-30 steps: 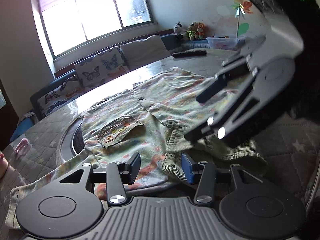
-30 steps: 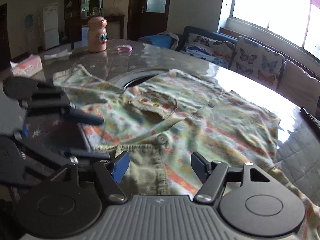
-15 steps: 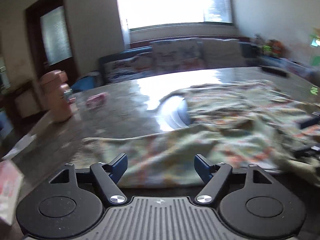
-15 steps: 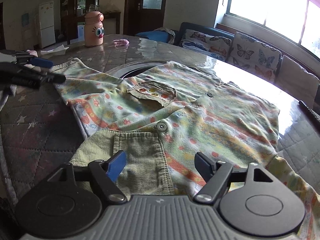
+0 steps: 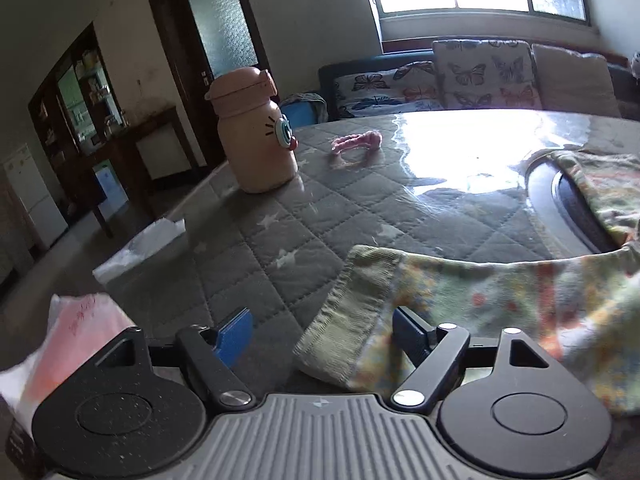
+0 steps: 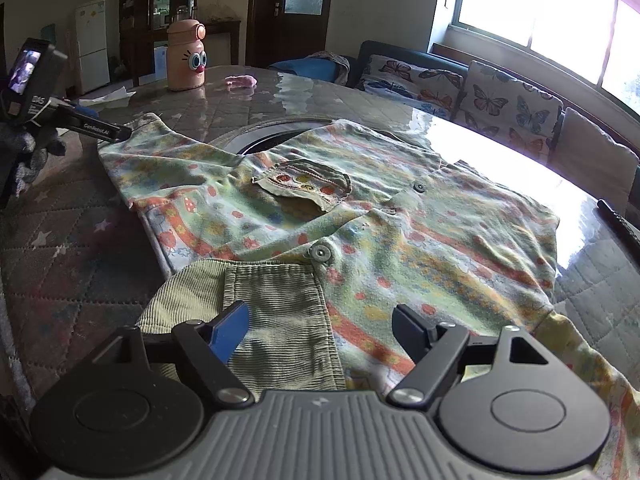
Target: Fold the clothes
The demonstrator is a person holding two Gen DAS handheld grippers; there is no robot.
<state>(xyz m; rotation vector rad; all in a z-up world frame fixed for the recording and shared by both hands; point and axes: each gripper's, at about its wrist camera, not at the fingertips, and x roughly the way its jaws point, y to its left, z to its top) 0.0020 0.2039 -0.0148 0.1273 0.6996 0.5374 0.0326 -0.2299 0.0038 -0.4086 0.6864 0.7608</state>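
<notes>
Showing whole shirt only in right view; both hand-held grippers wide.

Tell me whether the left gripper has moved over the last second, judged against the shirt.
Yes. The left gripper has swung away from the collar out to the sleeve cuff of the shirt, toward the peach bottle; its jaws are open.
</notes>
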